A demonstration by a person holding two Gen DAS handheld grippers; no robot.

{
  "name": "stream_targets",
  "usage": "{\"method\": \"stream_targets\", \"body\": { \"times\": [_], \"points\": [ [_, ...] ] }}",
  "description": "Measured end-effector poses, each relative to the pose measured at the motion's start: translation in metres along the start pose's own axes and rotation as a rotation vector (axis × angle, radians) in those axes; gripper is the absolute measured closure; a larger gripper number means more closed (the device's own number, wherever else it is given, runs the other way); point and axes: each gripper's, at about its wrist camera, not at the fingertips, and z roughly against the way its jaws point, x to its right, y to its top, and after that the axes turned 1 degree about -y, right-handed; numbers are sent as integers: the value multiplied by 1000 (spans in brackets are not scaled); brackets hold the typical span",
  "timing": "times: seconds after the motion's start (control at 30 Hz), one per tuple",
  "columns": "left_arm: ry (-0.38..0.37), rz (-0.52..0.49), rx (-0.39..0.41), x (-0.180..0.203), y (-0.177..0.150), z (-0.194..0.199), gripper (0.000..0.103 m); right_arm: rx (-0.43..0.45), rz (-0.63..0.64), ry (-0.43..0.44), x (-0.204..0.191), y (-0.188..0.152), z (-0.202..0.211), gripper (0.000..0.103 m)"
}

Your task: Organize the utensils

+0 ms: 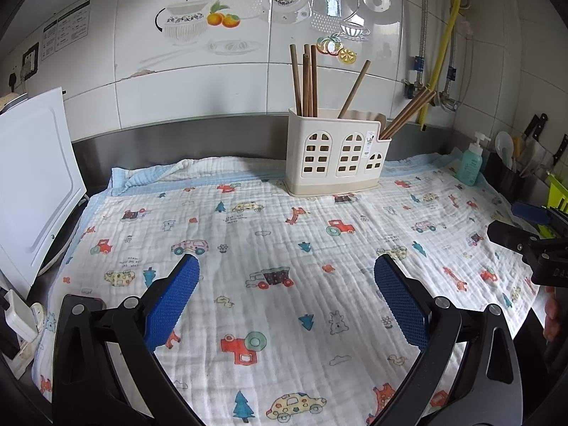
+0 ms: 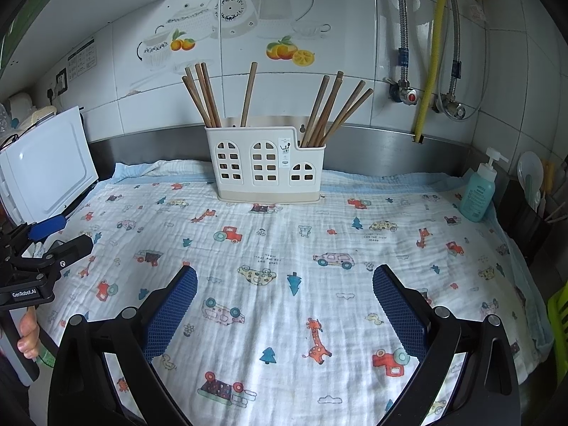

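A cream utensil holder [image 1: 333,156] [image 2: 264,165] with window-shaped holes stands at the back of a printed cloth [image 1: 284,234] [image 2: 284,241]. Several brown wooden chopsticks [image 1: 305,78] [image 2: 204,94] stick out of its compartments, some upright at the left, some leaning right [image 2: 337,110]. My left gripper [image 1: 285,266] is open above the cloth, well short of the holder, with nothing between its blue pads. My right gripper [image 2: 284,277] is also open and empty over the cloth. Each gripper shows at the edge of the other's view [image 1: 529,223] [image 2: 60,234].
A white board [image 1: 32,184] [image 2: 46,167] leans at the left. A teal pump bottle [image 1: 470,163] [image 2: 479,191] and a dark rack with knives and spoons [image 1: 529,149] stand at the right. A steel backsplash and tiled wall with pipes [image 2: 431,53] close the back.
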Motion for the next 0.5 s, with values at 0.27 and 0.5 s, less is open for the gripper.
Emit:
{"method": "stream_targets", "body": {
  "times": [0.27,0.5],
  "points": [
    [9,-4,7,1,0,1,5,-1,-6,4,0,0,0,7],
    [-4,13,3,-2,0,-1,5,-2,-7,4,1,0,-1,7]
  ]
}}
